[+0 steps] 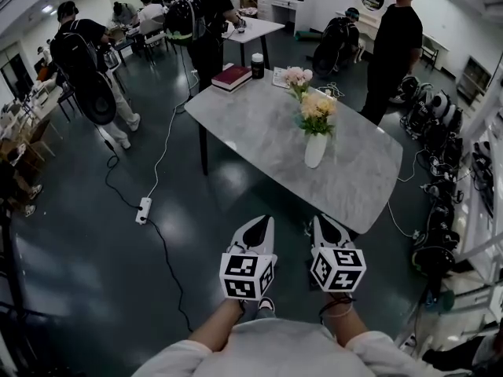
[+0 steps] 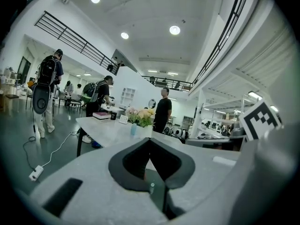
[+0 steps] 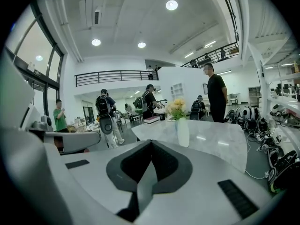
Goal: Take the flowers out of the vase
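A white vase [image 1: 315,149] stands near the middle of the grey marble table [image 1: 251,124], with yellow flowers [image 1: 317,107] in it. A second bunch, pink flowers [image 1: 298,78], stands behind it. In the right gripper view the vase [image 3: 183,131] and its flowers [image 3: 177,108] appear ahead on the table. The left gripper view shows the flowers [image 2: 142,117] further off. My left gripper [image 1: 266,220] and right gripper [image 1: 318,220] hang side by side short of the table's near edge, both shut and empty, pointing at the table.
A dark red book [image 1: 232,78], a black cup [image 1: 257,65] and a small card sit at the table's far end. A person in black [image 1: 395,42] stands beyond the table. A white power strip [image 1: 143,210] and cable lie on the floor left. Gear lines the right wall.
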`<state>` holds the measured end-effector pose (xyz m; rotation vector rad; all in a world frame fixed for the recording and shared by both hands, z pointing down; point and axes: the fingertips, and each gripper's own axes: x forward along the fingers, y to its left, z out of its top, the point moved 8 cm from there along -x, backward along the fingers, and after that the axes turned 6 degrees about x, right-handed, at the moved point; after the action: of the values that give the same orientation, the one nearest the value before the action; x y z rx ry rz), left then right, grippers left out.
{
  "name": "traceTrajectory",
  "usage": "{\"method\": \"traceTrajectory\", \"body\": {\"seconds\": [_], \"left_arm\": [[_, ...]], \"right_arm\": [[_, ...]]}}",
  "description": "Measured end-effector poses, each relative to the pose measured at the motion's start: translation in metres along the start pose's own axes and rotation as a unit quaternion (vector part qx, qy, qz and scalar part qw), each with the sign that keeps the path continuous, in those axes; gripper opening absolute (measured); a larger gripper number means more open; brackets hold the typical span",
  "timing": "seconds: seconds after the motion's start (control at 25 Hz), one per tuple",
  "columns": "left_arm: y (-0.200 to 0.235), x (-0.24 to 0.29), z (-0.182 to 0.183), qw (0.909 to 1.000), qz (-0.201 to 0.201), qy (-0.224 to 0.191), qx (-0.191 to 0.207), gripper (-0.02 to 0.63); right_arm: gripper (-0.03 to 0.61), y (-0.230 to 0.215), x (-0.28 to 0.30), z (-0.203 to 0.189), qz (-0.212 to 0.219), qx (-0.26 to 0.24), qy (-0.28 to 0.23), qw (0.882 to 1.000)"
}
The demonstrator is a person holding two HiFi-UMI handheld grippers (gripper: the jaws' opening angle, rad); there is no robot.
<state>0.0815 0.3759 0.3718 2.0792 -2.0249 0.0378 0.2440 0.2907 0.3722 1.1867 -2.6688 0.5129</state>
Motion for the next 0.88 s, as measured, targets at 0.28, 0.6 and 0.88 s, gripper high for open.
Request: {"method": "traceTrajectory", "body": {"seconds": [0.28,0.6,0.88], "left_arm": [[0.005,0.039,0.008,1.0,0.005,-0.002,0.004,-0.005],[0.013,0.061,0.003,0.9998,0.011,0.013,0.006,-0.005],[0.024,0.091,0.0,0.9998,-0.006,0.017,0.0,-0.005]], "right_arm": [[0.005,-0.028,0.033,0.012,0.001,0.006,0.005,1.0],[0.005,-0.053,0.051,0.012,-0.01,0.023,0.019,1.0],[0.005,-0.065,0.07,0.009,-0.028,0.035,0.031,0.999]]}}
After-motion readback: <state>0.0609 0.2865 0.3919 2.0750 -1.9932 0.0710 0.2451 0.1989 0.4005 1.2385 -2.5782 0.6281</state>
